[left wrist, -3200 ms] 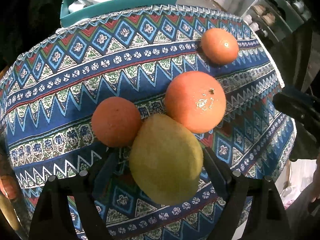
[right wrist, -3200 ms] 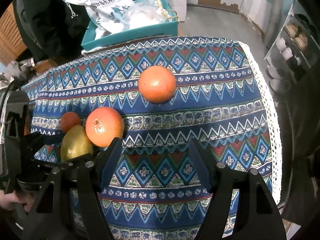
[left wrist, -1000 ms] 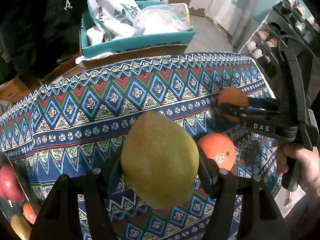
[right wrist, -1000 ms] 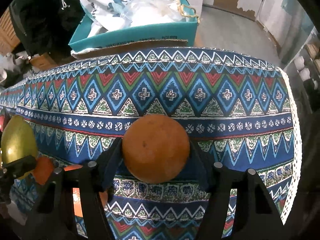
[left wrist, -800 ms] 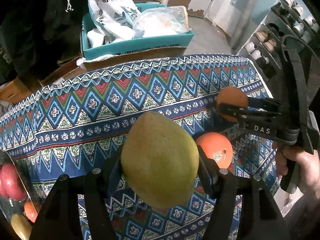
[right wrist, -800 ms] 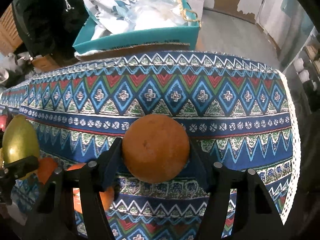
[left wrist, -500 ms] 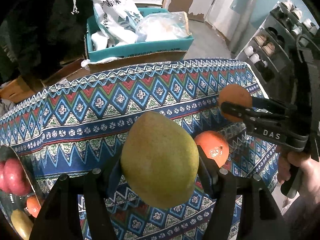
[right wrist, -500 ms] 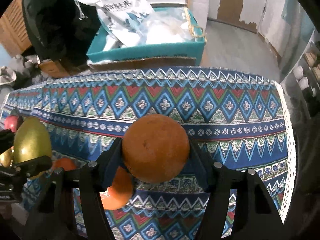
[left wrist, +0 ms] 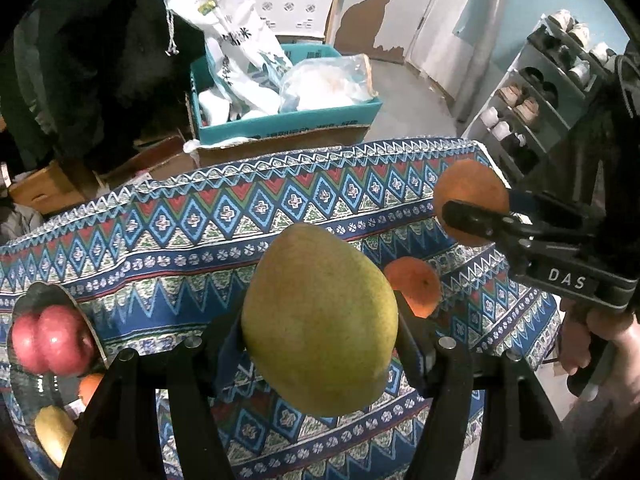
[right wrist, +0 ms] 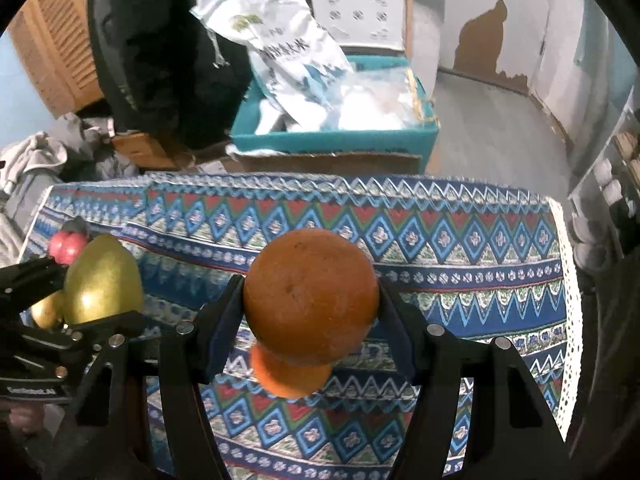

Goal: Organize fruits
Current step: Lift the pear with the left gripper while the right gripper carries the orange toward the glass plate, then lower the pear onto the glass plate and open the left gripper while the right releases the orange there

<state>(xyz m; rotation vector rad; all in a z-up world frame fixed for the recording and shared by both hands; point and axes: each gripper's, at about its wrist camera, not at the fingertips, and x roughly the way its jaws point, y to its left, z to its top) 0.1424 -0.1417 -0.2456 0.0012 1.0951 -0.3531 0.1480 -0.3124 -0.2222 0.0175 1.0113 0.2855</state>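
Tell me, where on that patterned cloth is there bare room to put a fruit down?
The widest bare stretch of the cloth runs along the far edge, facing the teal box, and across to the lace-trimmed right side. It is crowded at the left, where the bowl holds apples, and near the middle front, where an orange lies.

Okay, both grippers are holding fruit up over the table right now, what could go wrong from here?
The big yellow-green pear bulges well past the left gripper fingers, so it might slip. The shiny metal bowl already holds red apples; a dropped pear could bruise them. The right gripper carrying its orange is close and could collide.
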